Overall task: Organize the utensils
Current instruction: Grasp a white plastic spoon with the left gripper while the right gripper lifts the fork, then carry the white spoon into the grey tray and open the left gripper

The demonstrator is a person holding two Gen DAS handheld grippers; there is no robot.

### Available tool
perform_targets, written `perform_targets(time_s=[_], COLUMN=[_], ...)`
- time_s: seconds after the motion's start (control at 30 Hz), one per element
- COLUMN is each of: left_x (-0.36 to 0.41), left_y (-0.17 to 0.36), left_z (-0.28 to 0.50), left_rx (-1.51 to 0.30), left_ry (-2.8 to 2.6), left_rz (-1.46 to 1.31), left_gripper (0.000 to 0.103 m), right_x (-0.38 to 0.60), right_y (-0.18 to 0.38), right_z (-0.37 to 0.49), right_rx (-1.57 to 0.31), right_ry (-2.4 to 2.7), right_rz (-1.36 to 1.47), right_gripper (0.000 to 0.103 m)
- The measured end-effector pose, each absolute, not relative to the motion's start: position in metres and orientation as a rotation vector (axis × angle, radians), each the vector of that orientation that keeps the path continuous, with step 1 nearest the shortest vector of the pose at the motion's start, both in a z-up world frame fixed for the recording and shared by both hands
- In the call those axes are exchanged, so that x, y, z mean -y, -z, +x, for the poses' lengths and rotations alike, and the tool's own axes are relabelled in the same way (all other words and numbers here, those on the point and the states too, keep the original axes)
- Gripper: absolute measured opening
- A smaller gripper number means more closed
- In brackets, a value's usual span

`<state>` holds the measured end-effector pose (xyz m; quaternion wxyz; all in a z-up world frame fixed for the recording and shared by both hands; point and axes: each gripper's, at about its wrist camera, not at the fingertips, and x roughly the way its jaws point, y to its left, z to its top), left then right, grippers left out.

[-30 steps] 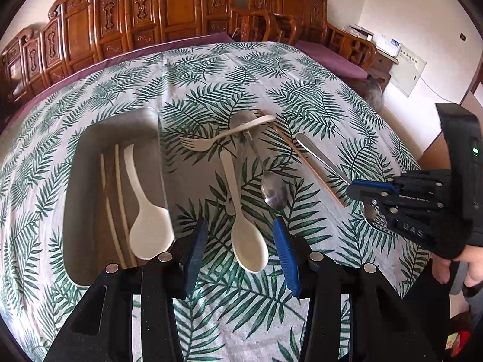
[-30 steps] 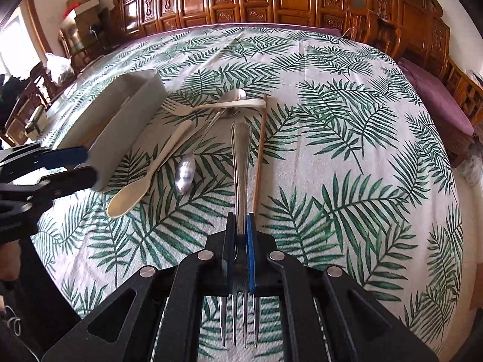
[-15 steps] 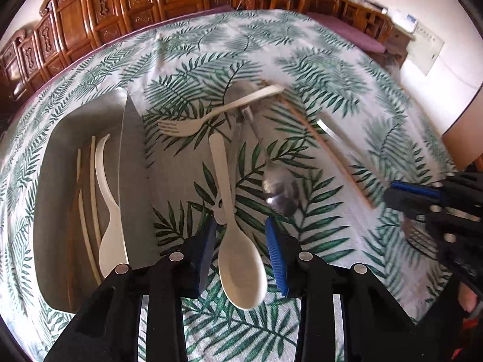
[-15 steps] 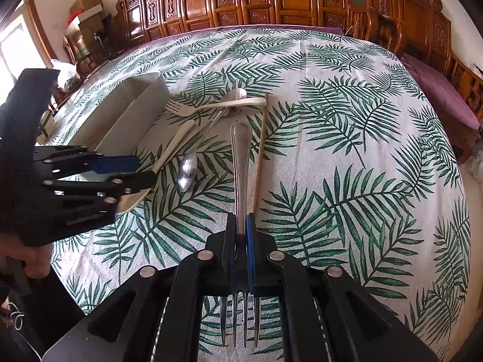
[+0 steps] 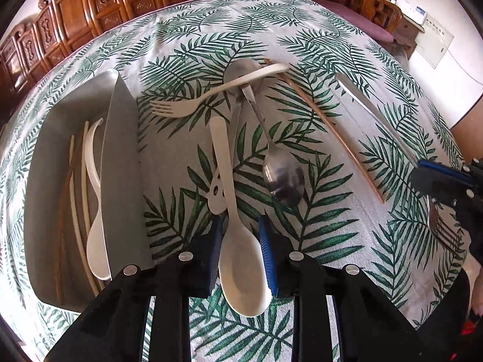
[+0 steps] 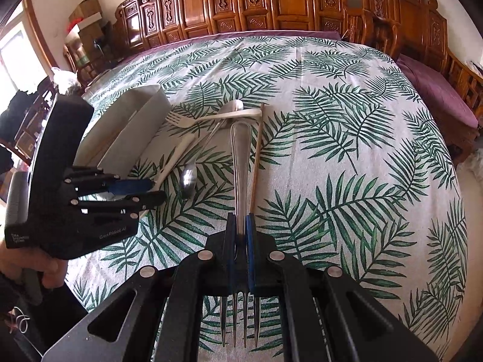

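right now the left tool (image 5: 240, 253) straddles the cream spoon (image 5: 241, 271), its handle running straight ahead; jaws just narrowing, seemingly not yet gripping; right tool (image 6: 240, 235) clamps the fork (image 6: 240, 163).

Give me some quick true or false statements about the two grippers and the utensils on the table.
1. The right gripper is shut on the metal fork. True.
2. The left gripper straddles the metal spoon. False: the cream spoon lies between its closing jaws.
3. The grey tray holds nothing. False: a white spoon and sticks lie in it.
4. The cream fork lies across a metal spoon. True.
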<state>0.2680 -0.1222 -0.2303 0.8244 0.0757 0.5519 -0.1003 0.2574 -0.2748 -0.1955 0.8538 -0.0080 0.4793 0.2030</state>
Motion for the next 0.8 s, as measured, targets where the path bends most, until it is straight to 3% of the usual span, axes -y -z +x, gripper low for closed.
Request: perform_targets(time_s=[0.27, 0.33, 0.8], left_x=[0.121, 0.119, 0.121], left_y=[0.23, 0.23, 0.23], left_z=[0.261, 0.262, 0.273], left_rx=[-1.169, -1.165, -1.175], left_ry=[0.22, 0.205, 0.205], left_rz=[0.149, 0.132, 0.147], left_gripper=[0.021, 0.01, 0.007], right_x=[0.272, 0.272, 0.272], right_y=[0.195, 0.194, 0.195], right_z=[0.256, 0.256, 0.255], right_rx=[-1.004, -1.002, -1.007], right_ry=[-0.434, -0.436, -0.433], right_rz=[-0.018, -0.016, -0.016], right_gripper=[0.008, 0.008, 0.008])
